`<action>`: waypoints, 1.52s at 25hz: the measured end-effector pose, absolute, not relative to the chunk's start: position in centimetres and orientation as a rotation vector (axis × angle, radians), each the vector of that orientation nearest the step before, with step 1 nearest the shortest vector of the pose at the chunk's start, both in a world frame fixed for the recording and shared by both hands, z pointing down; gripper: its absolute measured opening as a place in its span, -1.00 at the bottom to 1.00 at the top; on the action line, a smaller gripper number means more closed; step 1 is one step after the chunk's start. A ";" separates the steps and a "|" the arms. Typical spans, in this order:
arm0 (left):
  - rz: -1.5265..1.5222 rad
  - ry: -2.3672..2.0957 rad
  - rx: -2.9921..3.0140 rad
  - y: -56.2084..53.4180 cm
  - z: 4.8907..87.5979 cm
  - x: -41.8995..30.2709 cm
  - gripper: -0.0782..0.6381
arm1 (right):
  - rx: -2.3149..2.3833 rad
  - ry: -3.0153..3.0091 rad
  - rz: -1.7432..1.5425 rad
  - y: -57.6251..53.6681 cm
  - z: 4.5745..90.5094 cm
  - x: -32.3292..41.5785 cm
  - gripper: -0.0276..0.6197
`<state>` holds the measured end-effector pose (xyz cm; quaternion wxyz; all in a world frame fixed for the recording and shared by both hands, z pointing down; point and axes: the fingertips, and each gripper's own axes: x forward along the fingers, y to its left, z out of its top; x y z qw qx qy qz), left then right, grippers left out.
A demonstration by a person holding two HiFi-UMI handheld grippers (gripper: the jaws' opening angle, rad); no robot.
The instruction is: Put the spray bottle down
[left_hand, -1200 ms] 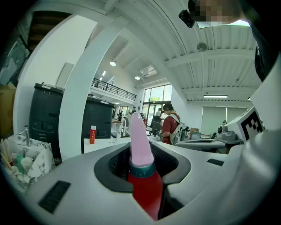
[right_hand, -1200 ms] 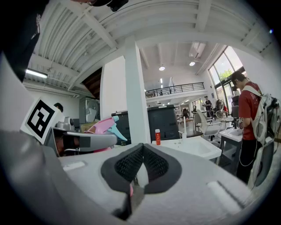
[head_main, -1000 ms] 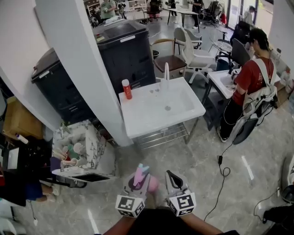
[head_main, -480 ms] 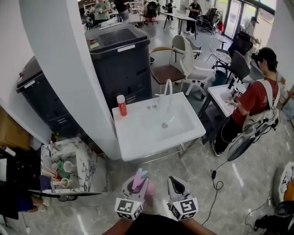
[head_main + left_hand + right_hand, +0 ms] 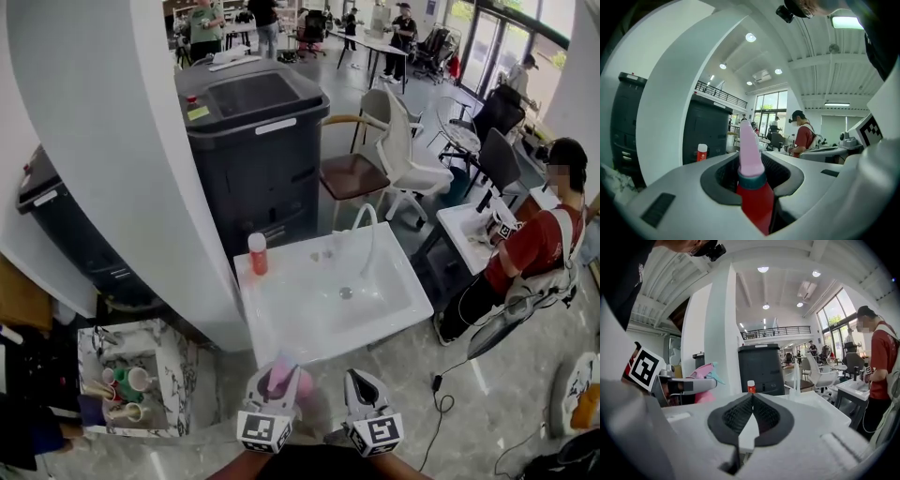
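Note:
My left gripper (image 5: 282, 368) is shut on the spray bottle (image 5: 285, 378), at the bottom middle of the head view. The bottle has a pink head and a red body (image 5: 753, 202), and its nozzle sticks forward past the jaws. In the left gripper view the pink head (image 5: 749, 151) rises between the dark pads. My right gripper (image 5: 362, 384) is beside it, shut and empty, its pads meeting at the tip (image 5: 752, 401). From the right gripper view the bottle's pink head (image 5: 705, 375) shows to the left. Both grippers hang just short of the white sink table (image 5: 274, 326).
The sink table carries a curved faucet (image 5: 368, 228) and a small red bottle with a white cap (image 5: 257, 254). A white pillar (image 5: 122, 159) and black bins (image 5: 251, 127) stand behind. A marble box of cups (image 5: 131, 380) sits at the left. A person in red (image 5: 532, 251) stands right, chairs (image 5: 398, 155) beyond.
The sink table has drawn closer to both grippers and sits lower in the head view. The person in red has slid right. The grip on the bottle is unchanged.

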<state>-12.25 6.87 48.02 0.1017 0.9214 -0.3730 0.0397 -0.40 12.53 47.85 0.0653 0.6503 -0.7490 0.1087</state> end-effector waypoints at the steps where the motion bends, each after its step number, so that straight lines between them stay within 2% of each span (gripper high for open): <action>1: 0.121 -1.118 2.730 5.9 47.8 -12.2 -0.38 | 1.968 -2.256 0.338 11.7 48.0 -0.2 -0.92; 11: 0.116 -1.221 2.671 -3.5 49.1 -10.9 -0.38 | 1.929 -2.300 0.360 2.6 48.7 1.4 -0.92; 19: 0.167 -1.272 2.690 -11.1 51.0 -6.7 -0.38 | 1.793 -2.427 0.366 -6.4 50.0 2.6 -0.92; 26: 0.264 -1.355 2.722 -18.4 54.0 -2.1 -0.38 | 1.599 -2.500 0.318 -14.6 51.5 4.2 -0.92; 29: 0.421 -1.412 2.750 -21.3 55.4 -0.3 -0.38 | 1.566 -2.549 0.308 -17.8 52.3 5.1 -0.92; 33: 0.272 -1.468 2.575 -25.1 56.8 0.4 -0.39 | 1.553 -2.539 0.405 -21.5 54.2 6.5 -0.92; 38: 0.247 -1.583 2.486 -29.5 57.9 -0.1 -0.39 | 1.569 -2.521 0.477 -25.5 56.1 7.7 -0.92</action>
